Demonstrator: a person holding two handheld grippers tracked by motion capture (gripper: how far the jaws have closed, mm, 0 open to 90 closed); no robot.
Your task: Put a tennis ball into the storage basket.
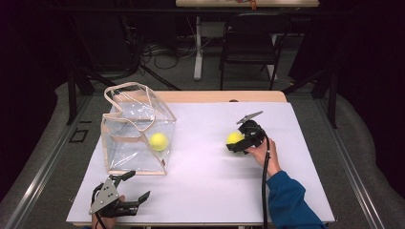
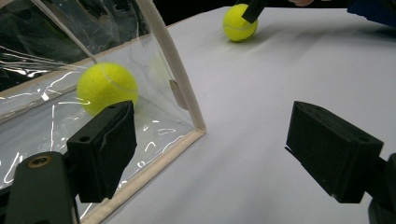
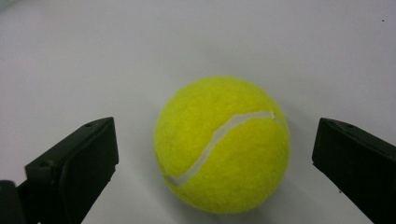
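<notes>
A yellow tennis ball (image 1: 234,138) rests on the white table sheet at the right. My right gripper (image 1: 237,141) hangs over it, open, and in the right gripper view the ball (image 3: 222,144) sits between the two jaws with a gap on each side. A second tennis ball (image 1: 158,141) lies inside a clear plastic bag (image 1: 129,138) with beige trim at the left. My left gripper (image 1: 135,185) rests open near the front edge, just in front of the bag. Its own view shows the bagged ball (image 2: 107,87), the bag's corner seam (image 2: 180,79) and the far ball (image 2: 239,23).
The white sheet (image 1: 205,191) covers the table, with a strip of wood at its far edge. A dark folding chair (image 1: 250,40) and a table leg stand on the floor beyond. A blue sleeve (image 1: 291,202) comes in at the lower right.
</notes>
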